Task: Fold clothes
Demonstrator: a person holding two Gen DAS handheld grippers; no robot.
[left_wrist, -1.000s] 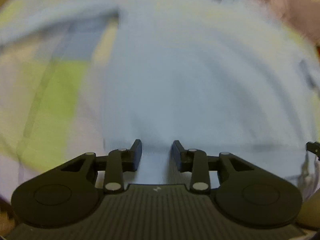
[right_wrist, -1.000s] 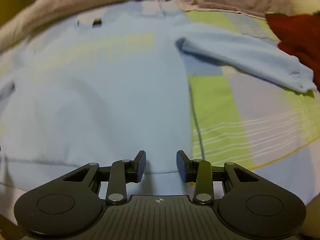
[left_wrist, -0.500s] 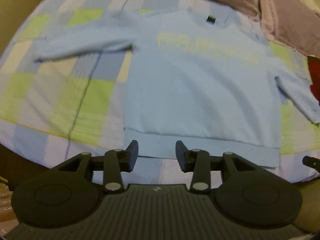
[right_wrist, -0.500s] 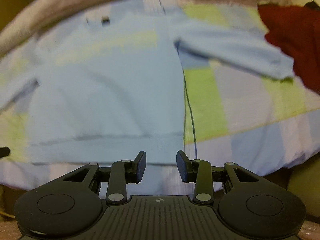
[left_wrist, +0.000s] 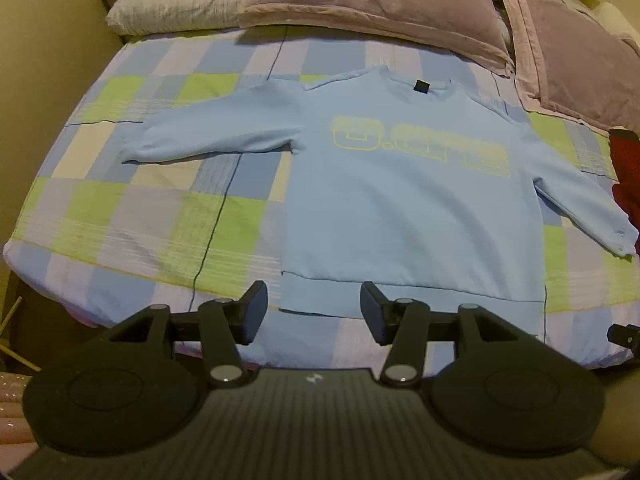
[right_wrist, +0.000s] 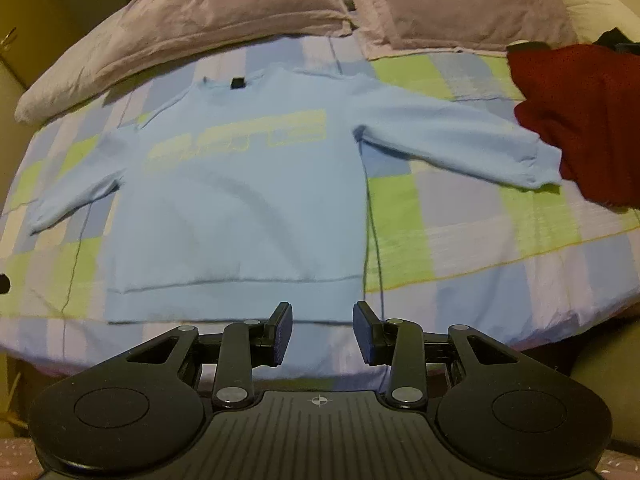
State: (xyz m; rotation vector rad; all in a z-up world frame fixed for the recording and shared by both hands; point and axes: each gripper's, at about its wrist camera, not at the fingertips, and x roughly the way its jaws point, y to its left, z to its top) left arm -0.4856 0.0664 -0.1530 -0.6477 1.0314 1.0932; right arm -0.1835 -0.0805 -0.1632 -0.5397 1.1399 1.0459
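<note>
Pulled back, both hand-held grippers [left_wrist: 314,312] [right_wrist: 322,334] gape short of the sweatshirt [left_wrist: 404,208] hem.

Long-sleeved cotton sweatshirt [left_wrist: 404,216]: light blue, pale yellow block lettering on chest, small black neck tag. Checked bedsheet [left_wrist: 132,208]: lime green, lilac, blue squares. Plush pillows [right_wrist: 224,12]: mauve. Crumpled knit garment [right_wrist: 588,120]: dark red.

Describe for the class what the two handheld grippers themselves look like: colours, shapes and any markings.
Both are matte black. The left gripper and right gripper each have two flat rectangular fingers on linkage arms with silver pivot pins, two round disc housings, and a ribbed central body. The left's body bears a small pale mark; the right's has a crosshair circle. No cables or sleeves are visible.
</note>
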